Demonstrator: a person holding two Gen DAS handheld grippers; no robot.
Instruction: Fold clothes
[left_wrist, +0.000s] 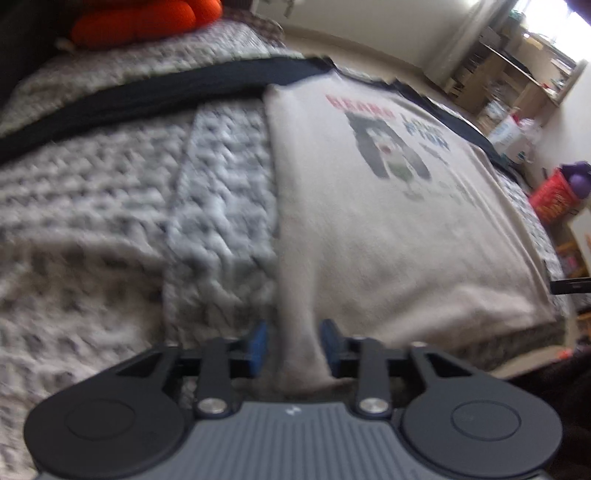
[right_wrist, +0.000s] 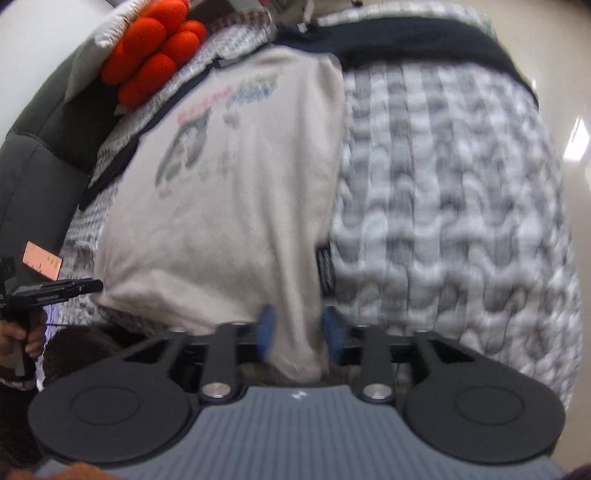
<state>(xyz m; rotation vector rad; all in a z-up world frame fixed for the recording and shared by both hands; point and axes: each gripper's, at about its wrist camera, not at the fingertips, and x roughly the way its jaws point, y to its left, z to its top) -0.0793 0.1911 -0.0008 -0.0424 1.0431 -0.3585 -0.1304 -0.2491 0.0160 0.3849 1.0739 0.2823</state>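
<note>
A cream T-shirt (left_wrist: 388, 206) with a dog print and dark navy sleeves lies flat on a grey-white quilted bed cover (left_wrist: 110, 206). My left gripper (left_wrist: 297, 347) has its blue pads either side of the shirt's near hem corner, with cloth bunched between them. My right gripper (right_wrist: 299, 334) holds the other hem corner of the same shirt (right_wrist: 229, 192) between its blue pads. The left gripper's tip (right_wrist: 59, 290) shows at the left edge of the right wrist view. Both views are motion-blurred.
An orange plush cushion (left_wrist: 136, 22) sits at the head of the bed, also in the right wrist view (right_wrist: 155, 55). A dark headboard (right_wrist: 40, 155) runs beside it. Shelves (left_wrist: 517, 74) and a red basket (left_wrist: 554, 195) stand across the room.
</note>
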